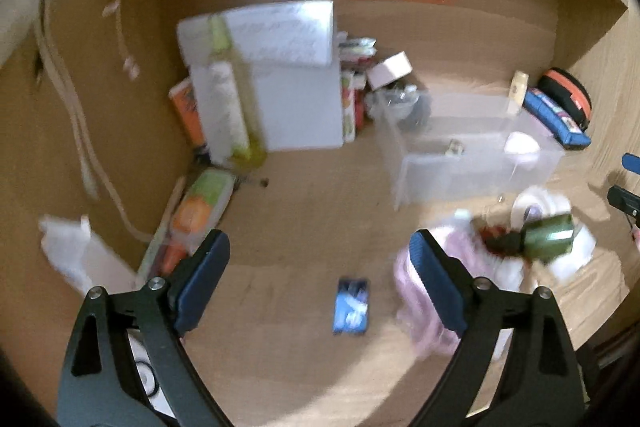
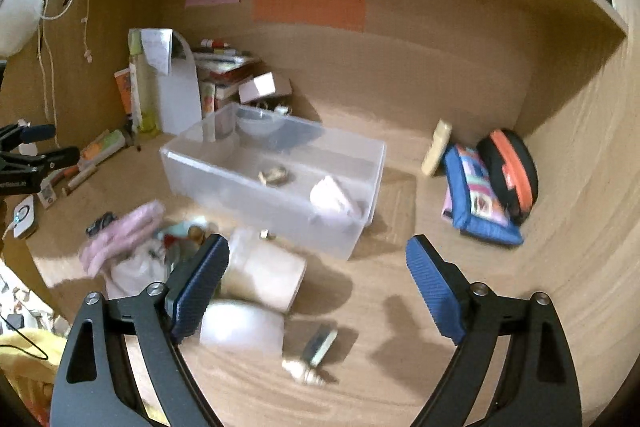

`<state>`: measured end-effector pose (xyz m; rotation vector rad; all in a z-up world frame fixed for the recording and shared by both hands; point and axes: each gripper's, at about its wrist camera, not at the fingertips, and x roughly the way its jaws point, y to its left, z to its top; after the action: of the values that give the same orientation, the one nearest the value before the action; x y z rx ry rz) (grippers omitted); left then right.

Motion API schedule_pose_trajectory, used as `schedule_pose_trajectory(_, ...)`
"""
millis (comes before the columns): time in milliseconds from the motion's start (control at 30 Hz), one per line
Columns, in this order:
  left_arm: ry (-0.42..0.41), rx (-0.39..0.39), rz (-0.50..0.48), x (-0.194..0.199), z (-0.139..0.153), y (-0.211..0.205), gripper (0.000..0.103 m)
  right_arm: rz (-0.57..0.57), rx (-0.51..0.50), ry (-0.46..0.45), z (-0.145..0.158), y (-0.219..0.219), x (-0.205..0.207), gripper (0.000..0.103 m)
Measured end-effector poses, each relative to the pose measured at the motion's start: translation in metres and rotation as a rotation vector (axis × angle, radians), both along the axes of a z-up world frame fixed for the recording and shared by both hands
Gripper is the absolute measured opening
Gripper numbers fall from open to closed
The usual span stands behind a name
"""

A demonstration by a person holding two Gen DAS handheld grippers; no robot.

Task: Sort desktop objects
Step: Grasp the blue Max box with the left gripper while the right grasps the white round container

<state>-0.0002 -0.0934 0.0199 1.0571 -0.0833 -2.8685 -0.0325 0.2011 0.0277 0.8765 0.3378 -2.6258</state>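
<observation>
Few items are sorted so far: only a small trinket [image 2: 273, 174] and a white wad [image 2: 332, 201] are seen inside the clear bin [image 2: 224, 163]. Left gripper [image 1: 320, 283] is spread wide, nothing held; a blue card [image 1: 351, 306] lies between its fingers, pink cloth [image 1: 416, 291] behind the right finger. Right gripper [image 2: 318, 289] is likewise spread and empty; a white roll [image 2: 264, 275] sits beside its left finger, bin beyond. Most clutter is judged unsorted.
</observation>
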Motion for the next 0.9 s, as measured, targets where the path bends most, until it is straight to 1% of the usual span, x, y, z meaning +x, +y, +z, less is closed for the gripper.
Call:
schedule_pose_trajectory(200,-0.09,0.038,0.049,0.014,-0.038,-0.014,0.092,0.025,0.013,-0.097,-0.034,-0.004,0.01,0.089)
schedule_pose_trajectory(300,-0.118,0.05,0.046,0.018,-0.054,-0.014,0.092,0.042,0.004,-0.141,-0.046,-0.01,0.011,0.089)
schedule_pose_trajectory(433,-0.164,0.04,0.033,0.012,-0.07,-0.011,0.092,0.06,-0.011,-0.19,-0.061,-0.018,0.008,0.089)
schedule_pose_trajectory(533,-0.198,0.046,0.027,0.002,-0.079,-0.01,0.091,0.059,0.005,-0.198,-0.071,-0.026,0.002,0.089)
schedule_pose_trajectory(633,-0.221,0.059,0.011,-0.007,-0.084,-0.007,0.079,0.058,-0.002,-0.196,-0.074,-0.028,-0.002,0.087)
schedule_pose_trajectory(733,-0.244,0.084,-0.022,-0.015,-0.089,-0.003,0.075,0.069,-0.044,-0.221,-0.076,-0.026,-0.007,0.082)
schedule_pose_trajectory(800,-0.236,0.075,-0.031,-0.018,-0.088,0.001,0.07,0.076,-0.063,-0.243,-0.078,-0.025,-0.01,0.076)
schedule_pose_trajectory(867,-0.231,0.075,-0.048,-0.02,-0.087,0.003,0.056,0.093,-0.077,-0.264,-0.08,-0.024,-0.012,0.064)
schedule_pose_trajectory(900,-0.228,0.076,-0.052,-0.022,-0.087,0.004,0.054,0.096,-0.079,-0.265,-0.081,-0.024,-0.012,0.063)
